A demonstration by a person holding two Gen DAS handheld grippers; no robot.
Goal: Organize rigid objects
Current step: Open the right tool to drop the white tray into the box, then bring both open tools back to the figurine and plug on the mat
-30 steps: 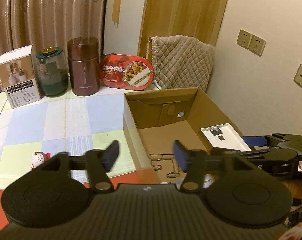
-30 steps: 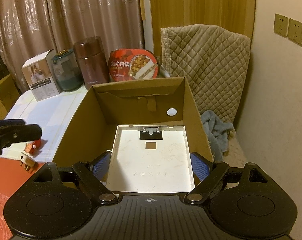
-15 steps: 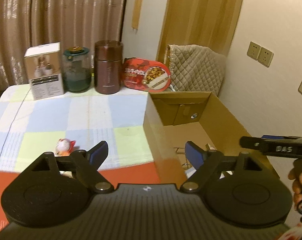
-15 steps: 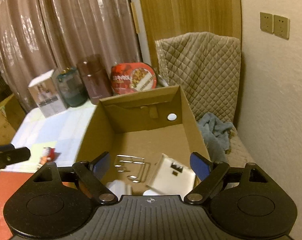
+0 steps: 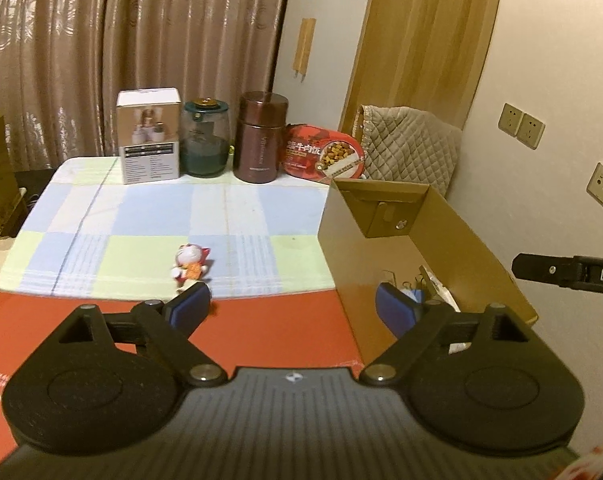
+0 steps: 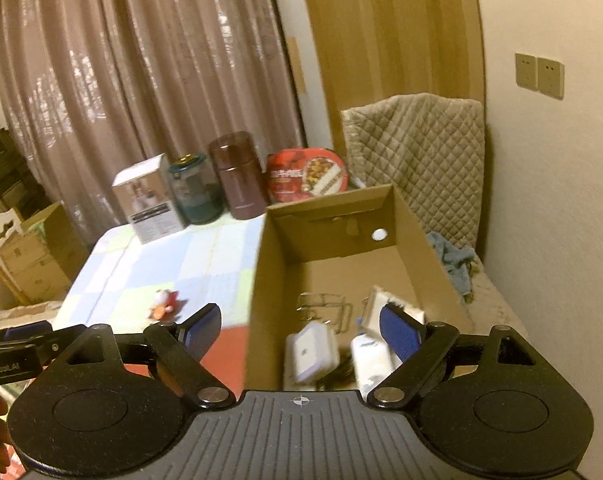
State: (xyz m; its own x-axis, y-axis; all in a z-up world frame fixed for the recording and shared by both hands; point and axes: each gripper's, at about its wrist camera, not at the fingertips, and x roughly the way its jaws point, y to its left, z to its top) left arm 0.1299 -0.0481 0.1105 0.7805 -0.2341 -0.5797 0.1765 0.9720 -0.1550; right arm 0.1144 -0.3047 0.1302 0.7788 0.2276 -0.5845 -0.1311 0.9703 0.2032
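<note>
Both grippers empty, fingers spread wide. Left gripper point(image 5: 292, 307) hangs over the red mat's point(image 5: 261, 332) edge, pointed toward the cat figurine point(image 5: 190, 266), which lies alone on the checked tabletop point(image 5: 149, 216), apart from the fingers. Right gripper point(image 6: 301, 322) sits above the cardboard box point(image 6: 261, 280). Box holds a wire rack point(image 6: 321, 308), a white panel point(image 6: 397, 308) and 2 white items point(image 6: 313, 352), blurred. Judgement: figurine is likely the next pick; left side is closest. Back-row containers point(image 5: 261, 140) look untouched.
</note>
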